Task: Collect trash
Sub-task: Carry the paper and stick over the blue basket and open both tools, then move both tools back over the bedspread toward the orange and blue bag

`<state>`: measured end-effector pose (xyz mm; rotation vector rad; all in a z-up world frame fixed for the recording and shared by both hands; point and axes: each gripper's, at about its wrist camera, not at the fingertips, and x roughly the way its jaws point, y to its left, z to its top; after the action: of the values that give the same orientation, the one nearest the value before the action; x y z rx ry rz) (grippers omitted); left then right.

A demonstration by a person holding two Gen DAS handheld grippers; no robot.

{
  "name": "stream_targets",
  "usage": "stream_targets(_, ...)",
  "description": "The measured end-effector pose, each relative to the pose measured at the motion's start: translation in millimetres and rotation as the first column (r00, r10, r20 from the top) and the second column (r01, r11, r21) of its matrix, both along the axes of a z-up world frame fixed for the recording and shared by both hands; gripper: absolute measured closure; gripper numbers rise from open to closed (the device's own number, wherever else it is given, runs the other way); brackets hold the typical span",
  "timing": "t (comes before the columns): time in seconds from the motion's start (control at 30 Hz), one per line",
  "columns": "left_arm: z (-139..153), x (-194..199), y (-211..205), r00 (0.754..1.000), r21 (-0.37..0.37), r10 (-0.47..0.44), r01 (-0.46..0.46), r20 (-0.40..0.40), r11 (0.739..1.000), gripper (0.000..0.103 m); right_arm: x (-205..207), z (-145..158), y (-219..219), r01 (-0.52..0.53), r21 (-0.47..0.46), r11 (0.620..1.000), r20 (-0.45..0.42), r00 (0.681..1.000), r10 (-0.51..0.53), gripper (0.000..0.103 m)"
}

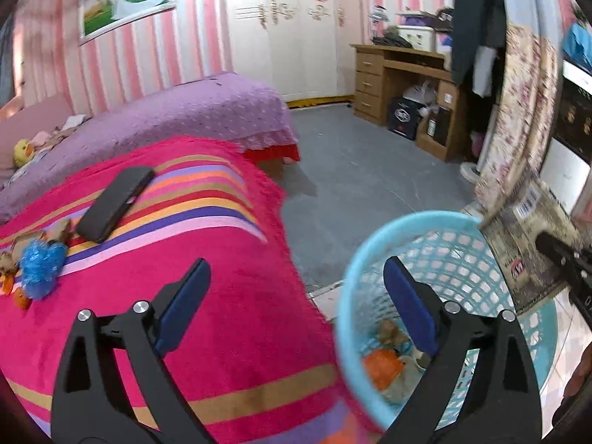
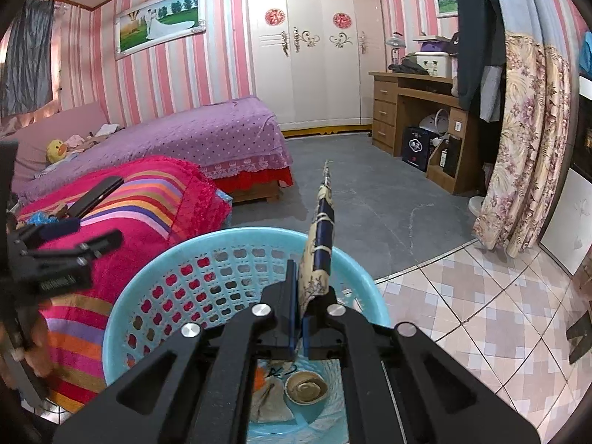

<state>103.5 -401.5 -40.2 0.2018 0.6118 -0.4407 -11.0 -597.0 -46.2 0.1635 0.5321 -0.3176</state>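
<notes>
**Right claw holds flat packaging over the basket; left claw spread wide**

The right claw (image 2: 300, 309) is clamped on a flat piece of printed packaging (image 2: 321, 229), which stands up on edge from between its blue pads above the light blue basket (image 2: 236, 238). The left wrist view shows the same packaging (image 1: 525, 236) as a broad printed sheet at the basket's (image 1: 370, 244) far rim.

The left claw (image 1: 296, 310) has its jaws wide apart with nothing between them; one finger hangs over the striped pink blanket (image 1: 207, 333), the other over the basket's mouth.

Inside the basket lie an orange scrap (image 1: 381, 364), pale crumpled wrappers (image 2: 272, 401) and a small round bowl-like piece (image 2: 306, 387).

On the blanket rest a crumpled blue wrapper (image 1: 40, 264), brown scraps (image 1: 27, 242) just beside it, and a flat black case (image 1: 114, 203) nearby.
</notes>
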Motion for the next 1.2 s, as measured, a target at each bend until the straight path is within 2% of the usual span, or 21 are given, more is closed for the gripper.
stream_targets(0.13, 4, 9, 27, 0.999, -0.016, 0.05, -0.05, -0.004, 0.999, 0.011, 11, -8, 8, -0.014, -0.003, 1.0, -0.025, 1.0, 0.014, 0.1)
stream_targets(0.27, 7, 15, 51, 0.996, -0.02, 0.083, -0.083, -0.012, 0.996, 0.011, 18, -15, 11, 0.028, -0.02, 0.999, -0.065, 0.997, -0.03, 0.098)
stream_targets(0.3, 7, 14, 55, 0.996, -0.017, 0.087, -0.087, -0.007, 0.996, 0.011, 19, -15, 11, 0.045, -0.018, 0.999, -0.073, 0.996, -0.046, 0.086)
stream_targets(0.33, 8, 13, 62, 0.996, -0.013, 0.094, -0.094, 0.002, 0.995, 0.011, 19, -15, 11, 0.054, -0.014, 0.998, -0.074, 0.996, -0.055, 0.06)
stream_targets(0.4, 10, 13, 70, 0.995, -0.008, 0.101, -0.101, 0.011, 0.995, 0.011, 18, -12, 11, 0.08, -0.007, 0.997, -0.057, 0.995, -0.08, 0.038)
stream_targets(0.47, 12, 13, 83, 0.993, -0.006, 0.114, -0.114, 0.021, 0.994, 0.01, 19, -8, 12, 0.103, 0.007, 0.995, -0.046, 0.994, -0.102, 0.038)
stream_targets(0.53, 15, 14, 93, 0.992, -0.006, 0.121, -0.121, 0.022, 0.993, 0.01, 21, -5, 16, 0.129, 0.004, 0.992, -0.045, 0.991, -0.129, 0.024)
stream_targets(0.63, 19, 15, 113, 0.99, -0.008, 0.14, -0.14, 0.03, 0.99, 0.009, 25, -3, 23, 0.158, -0.002, 0.987, -0.051, 0.986, -0.158, 0.014)
stream_targets(0.8, 26, 21, 151, 0.983, -0.023, 0.181, -0.18, 0.029, 0.983, 0.008, 31, -2, 31, 0.168, 0.05, 0.984, -0.059, 0.984, -0.165, 0.01)
stream_targets(1.2, 39, 39, 243, 0.95, -0.021, 0.306, -0.305, 0.059, 0.952, 0.006, 47, 18, 77, 0.163, 0.036, 0.986, 0.011, 0.986, -0.164, 0.008)
